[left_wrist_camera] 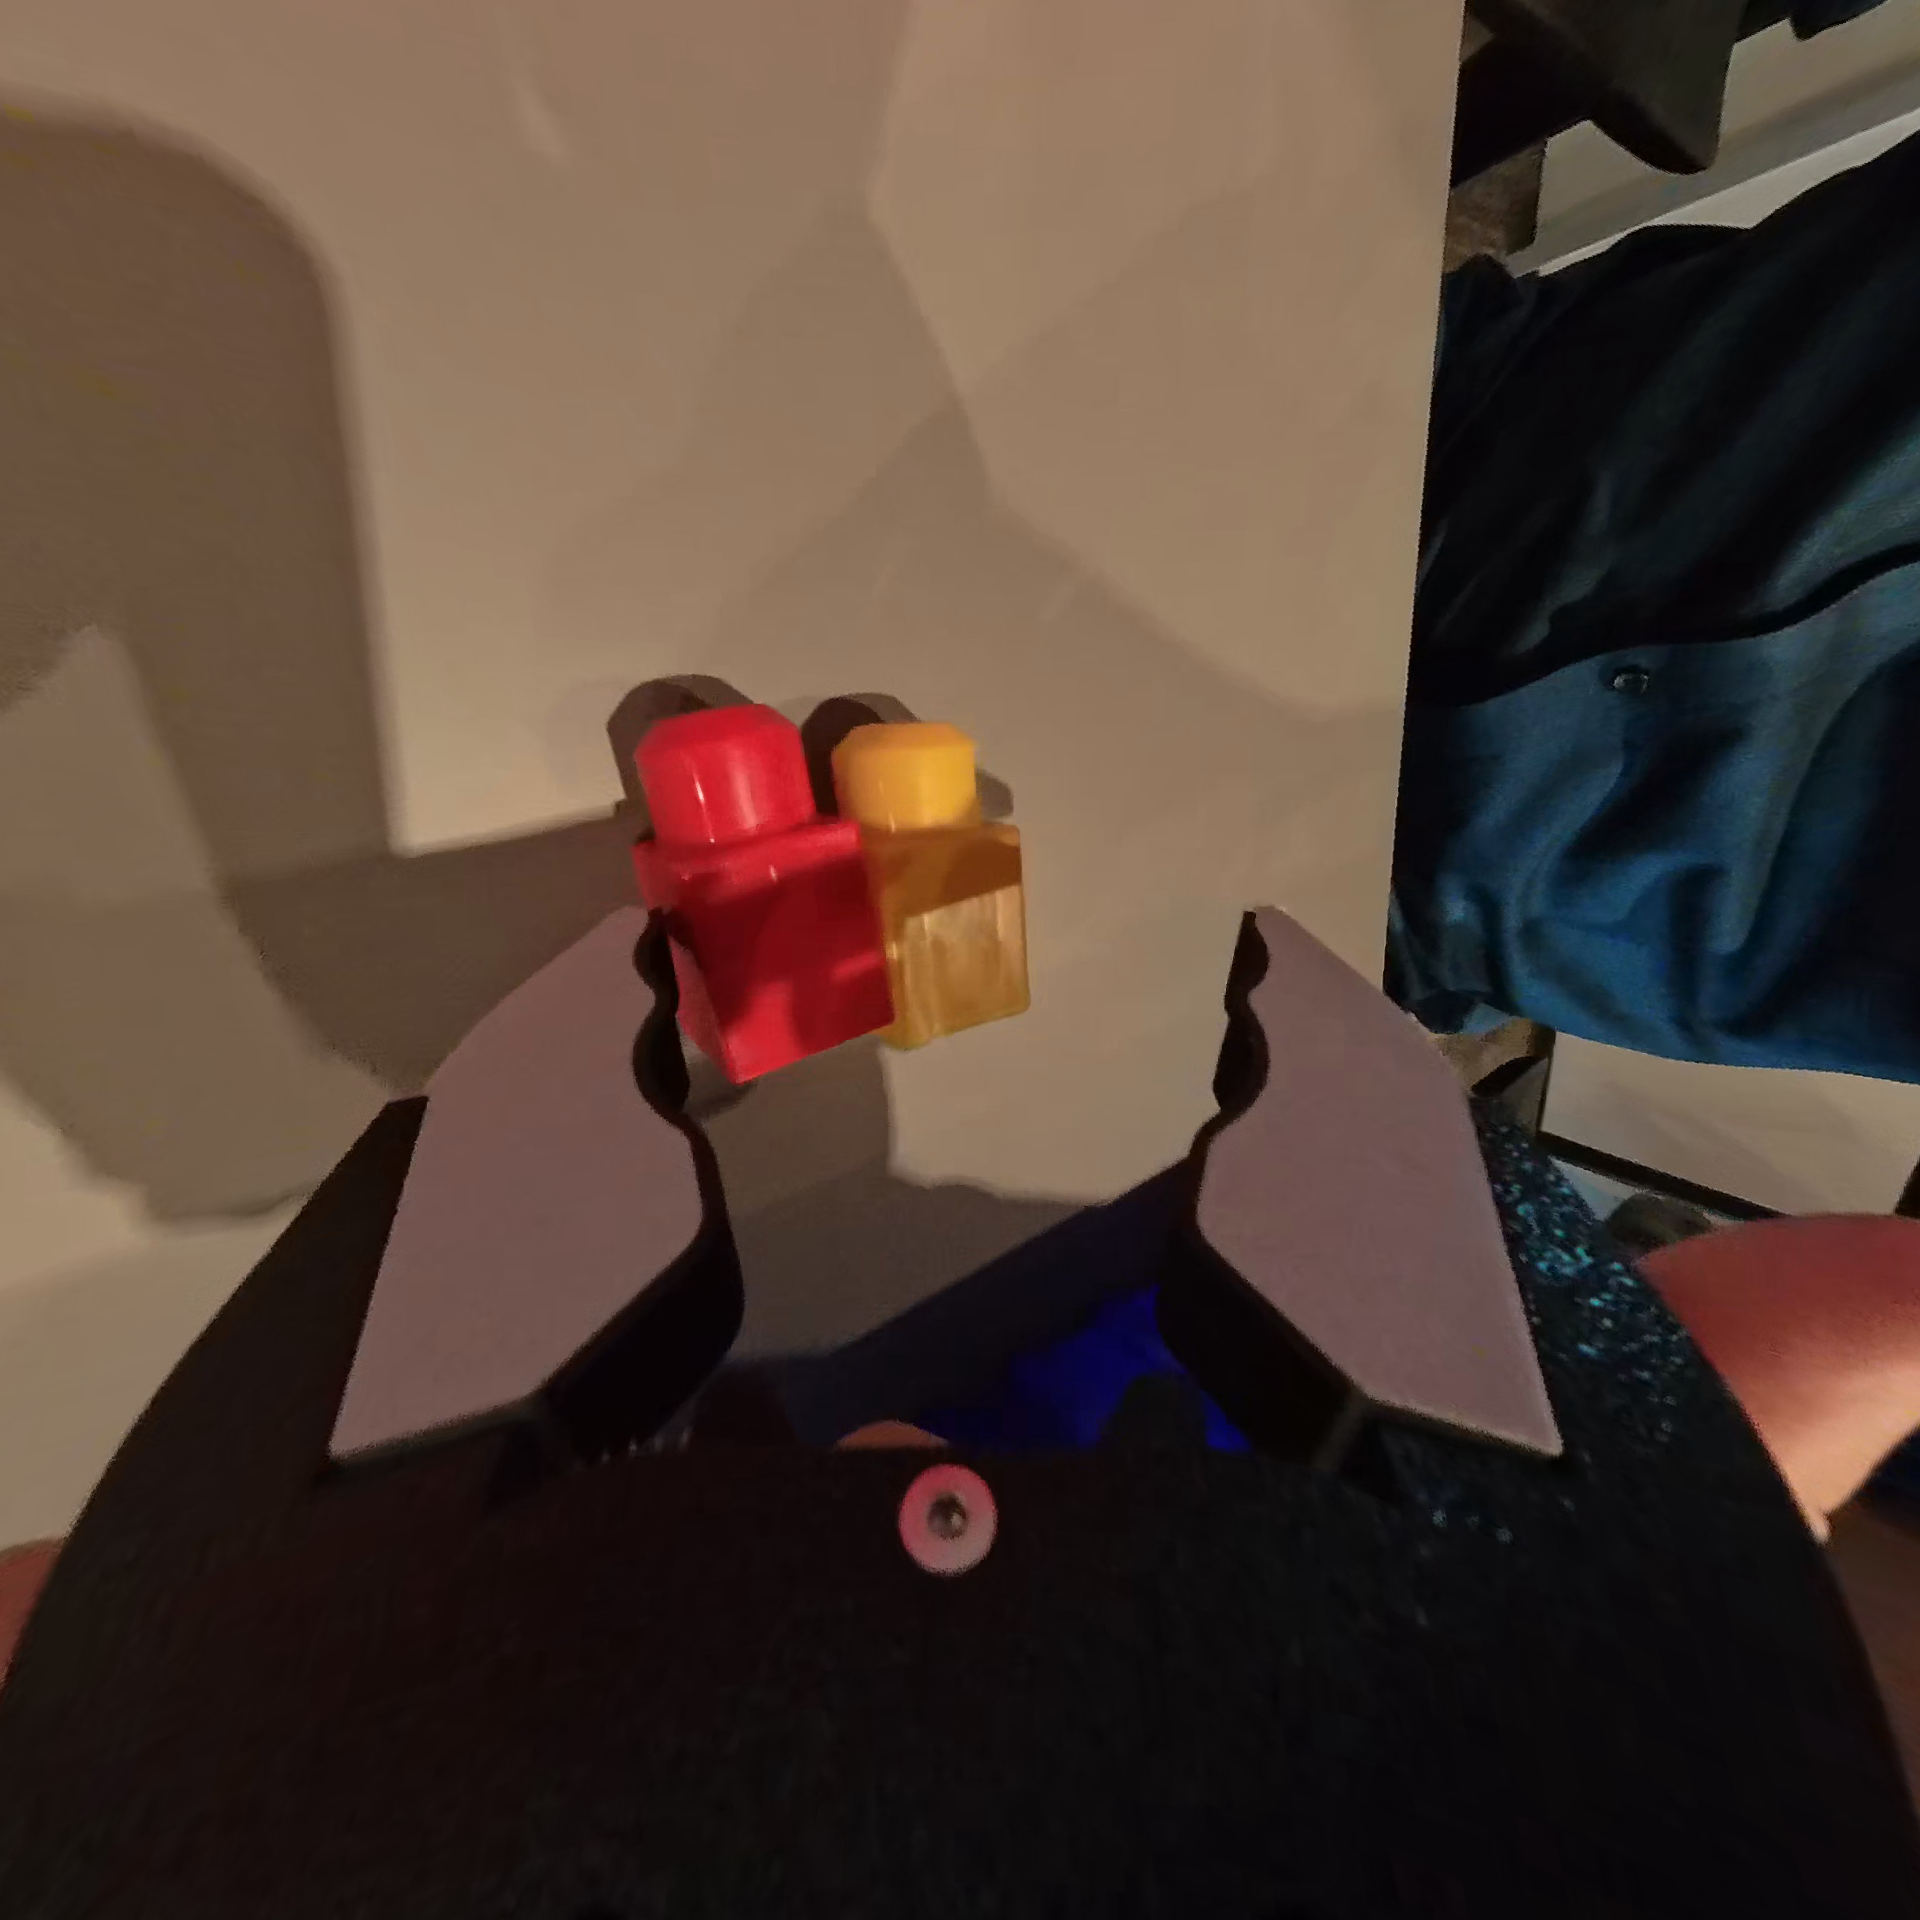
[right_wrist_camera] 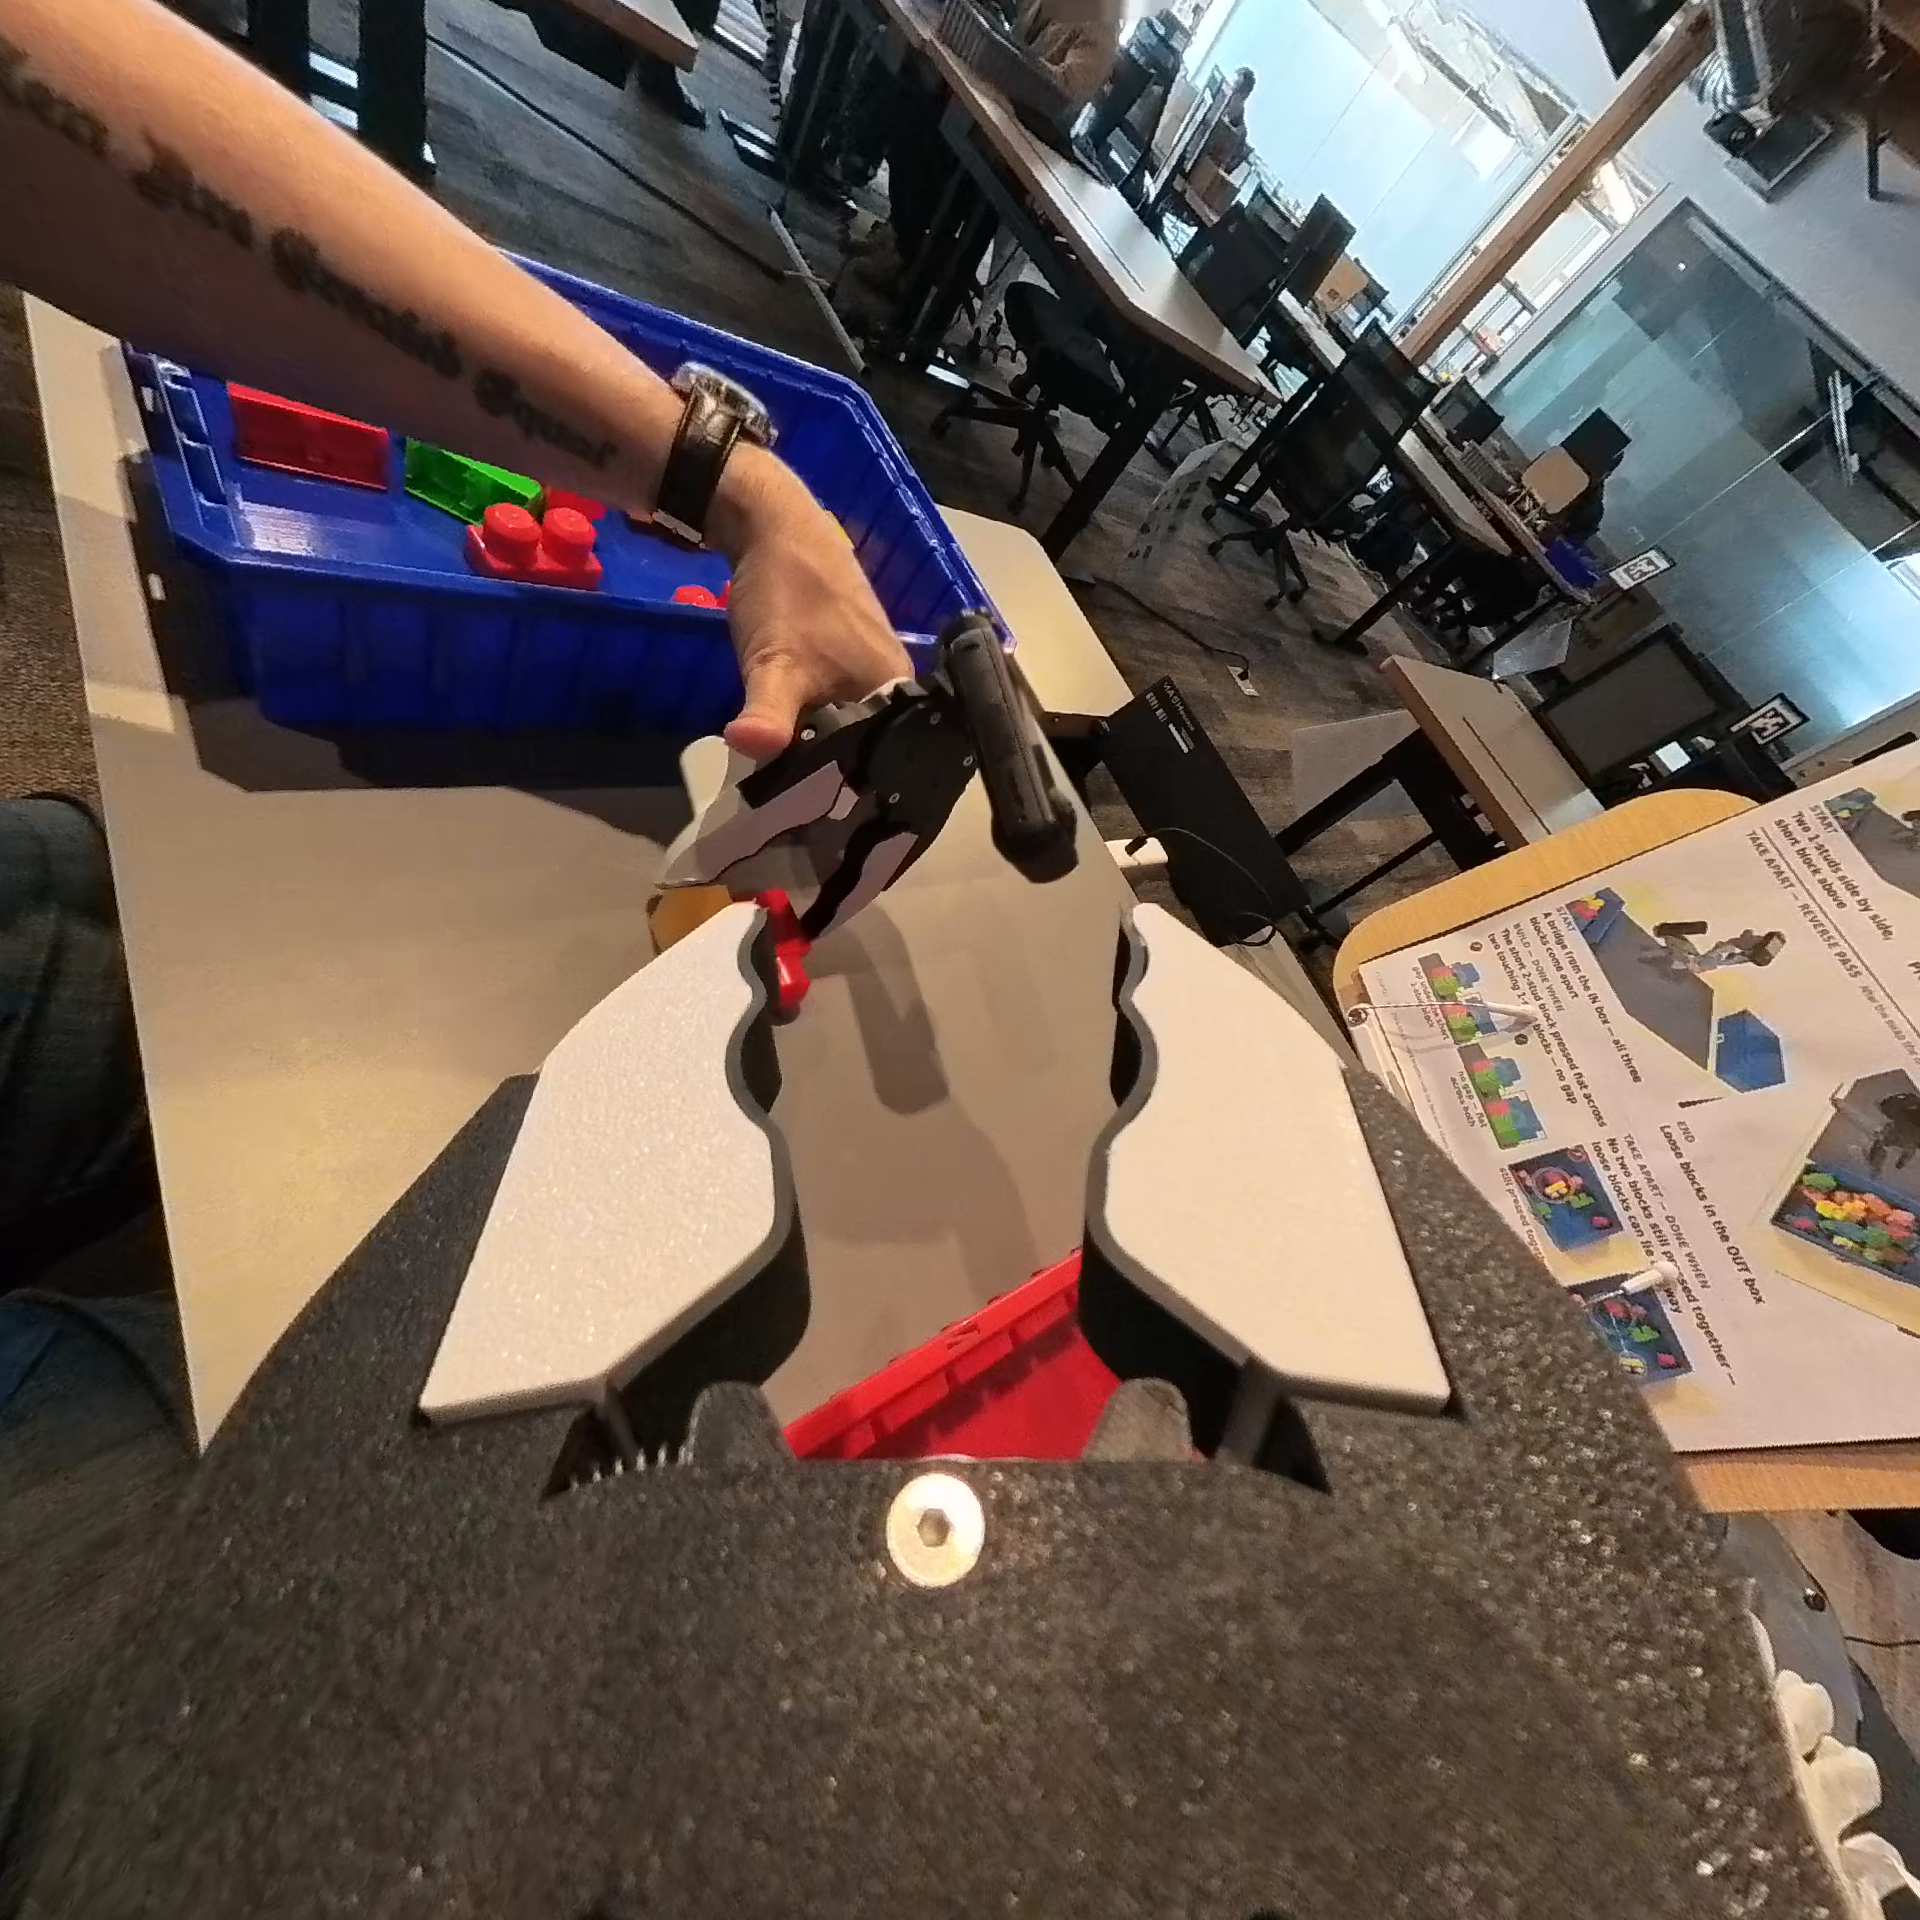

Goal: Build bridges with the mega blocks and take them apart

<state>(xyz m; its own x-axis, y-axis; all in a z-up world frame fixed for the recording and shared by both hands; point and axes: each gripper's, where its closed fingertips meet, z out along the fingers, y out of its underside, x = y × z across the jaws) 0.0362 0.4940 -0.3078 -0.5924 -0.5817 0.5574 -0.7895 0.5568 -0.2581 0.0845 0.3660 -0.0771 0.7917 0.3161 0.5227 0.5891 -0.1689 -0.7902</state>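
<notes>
On a pale desk, a red one-stud block and a yellow one-stud block stood side by side, their sides touching, studs up. The left gripper hung just in front of them with its grey fingers spread wide and holding nothing; the red block sat close against the inner edge of the finger on the left of the view, though contact could not be confirmed.

In the right wrist view, the right gripper was likewise wide open and empty, raised above the desk, with a red bin showing between the bases of its fingers. Farther off, a person's hand, with a dark watch on the wrist, held the left gripper down over the red block. Behind the arm, a blue bin on the desk held red and green blocks. To the right, a printed instruction sheet lay on a wooden surface.
</notes>
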